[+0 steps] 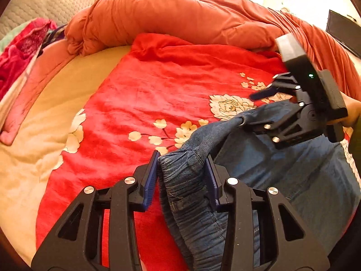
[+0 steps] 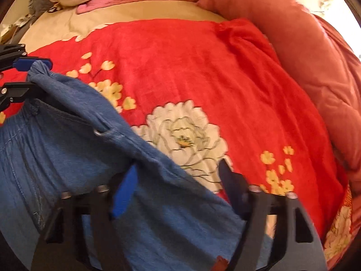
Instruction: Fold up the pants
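The left gripper [image 1: 182, 176] has the gathered waistband of the blue pants [image 1: 282, 171] pinched between its blue pads. From there the denim runs rightward to the right gripper [image 2: 178, 176], whose jaws stand apart astride the waistband edge; whether they press on it I cannot tell, the view being blurred. Beneath and ahead of both tools lies a red flowered blanket [image 1: 158, 85], with an orange quilt [image 1: 176, 15] bunched beyond.
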`<state>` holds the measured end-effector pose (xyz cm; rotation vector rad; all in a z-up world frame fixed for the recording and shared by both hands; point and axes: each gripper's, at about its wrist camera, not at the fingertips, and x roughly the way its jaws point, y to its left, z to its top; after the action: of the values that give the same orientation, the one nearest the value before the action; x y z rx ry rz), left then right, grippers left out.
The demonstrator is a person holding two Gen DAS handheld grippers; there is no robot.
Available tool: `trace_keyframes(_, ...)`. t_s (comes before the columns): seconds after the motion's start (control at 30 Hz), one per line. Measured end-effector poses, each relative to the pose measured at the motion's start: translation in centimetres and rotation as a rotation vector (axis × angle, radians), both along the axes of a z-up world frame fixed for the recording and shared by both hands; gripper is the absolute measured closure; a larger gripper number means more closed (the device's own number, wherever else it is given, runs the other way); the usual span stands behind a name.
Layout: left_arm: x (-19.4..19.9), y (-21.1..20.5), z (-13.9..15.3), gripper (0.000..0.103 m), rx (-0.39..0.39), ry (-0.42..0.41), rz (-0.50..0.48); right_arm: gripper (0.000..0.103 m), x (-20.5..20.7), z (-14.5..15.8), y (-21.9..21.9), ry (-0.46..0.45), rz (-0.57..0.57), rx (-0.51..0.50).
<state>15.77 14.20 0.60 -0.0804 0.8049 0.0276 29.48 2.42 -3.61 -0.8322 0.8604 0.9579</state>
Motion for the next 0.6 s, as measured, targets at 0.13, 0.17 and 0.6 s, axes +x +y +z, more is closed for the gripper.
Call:
trace_keyframes(0.13,-0.3,-0.6,0.2,0.073,0.051,-0.016,0.004,0.09,-2.0,0.6,-0.4,-0.012,0.013,0.082)
trace_keyframes(0.17,-0.4,-0.7,0.2,0.073,0.058,-0.018,0.007,0.092,-2.4,0.8,-0.7,-0.025,0.006,0.098)
trace_keyframes(0.6,-5.0,-3.2,3.6,0.073,0.101,-0.157,-0.016,0.096,-10.0,7.7,-8.8,-0.027,-0.205,0.36)
